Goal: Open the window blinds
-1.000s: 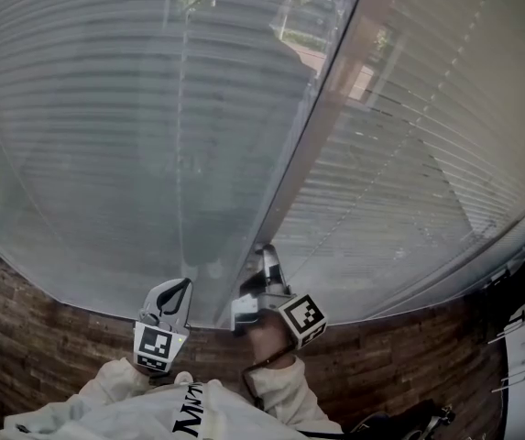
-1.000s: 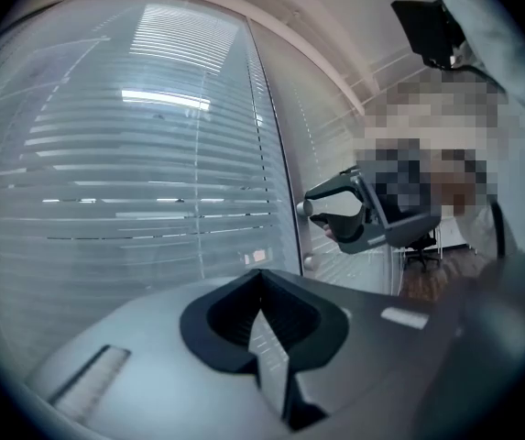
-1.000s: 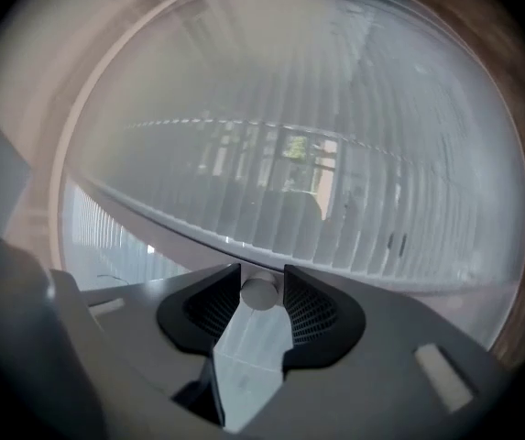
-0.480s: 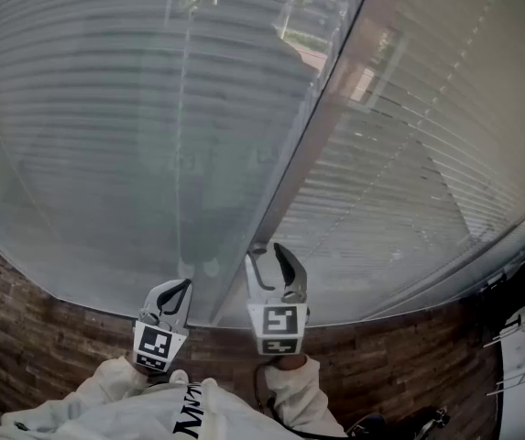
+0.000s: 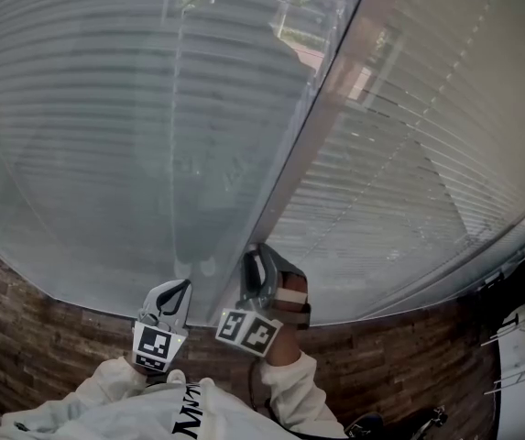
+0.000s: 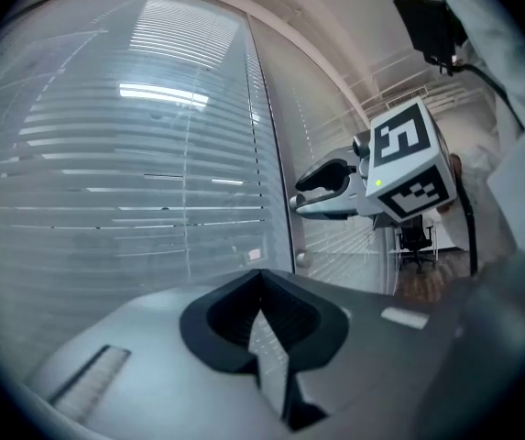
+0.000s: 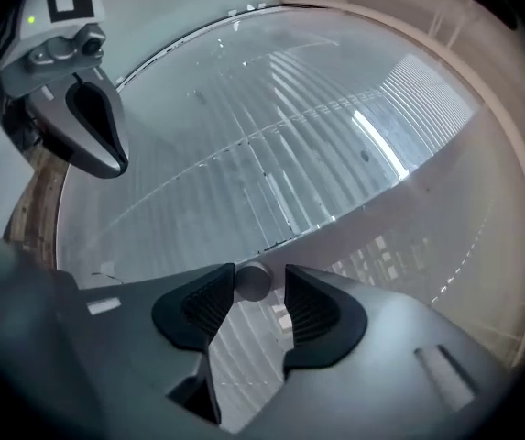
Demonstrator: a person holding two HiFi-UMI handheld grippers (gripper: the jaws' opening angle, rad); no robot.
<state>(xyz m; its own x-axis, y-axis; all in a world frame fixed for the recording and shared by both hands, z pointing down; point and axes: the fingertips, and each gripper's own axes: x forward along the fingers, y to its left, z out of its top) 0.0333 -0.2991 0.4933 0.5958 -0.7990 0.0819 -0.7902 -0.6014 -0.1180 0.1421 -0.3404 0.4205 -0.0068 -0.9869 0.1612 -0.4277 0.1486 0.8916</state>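
Note:
Horizontal slat blinds [image 5: 106, 136] hang behind glass on both sides of a slanting window post [image 5: 308, 126]. My right gripper [image 5: 258, 262] is at the foot of that post. In the right gripper view a small round metal knob [image 7: 251, 280] sits between the tips of the right gripper [image 7: 251, 291]. Its jaws are closing: the left pad is at the knob and a gap shows on the right side. My left gripper [image 5: 178, 289] hangs beside it to the left, shut on nothing, pointing at the left pane [image 6: 152, 181].
A brown wood floor [image 5: 51, 356] runs below the window. Dark gear with a cable [image 5: 509, 291] stands at the far right. In the left gripper view a second small knob [image 6: 302, 258] shows on the post below the right gripper [image 6: 322, 186].
The right gripper has rolled, so its marker cube swung from the right side over to the left. Its jaws opened wide, then narrowed a little. The left gripper has not moved.

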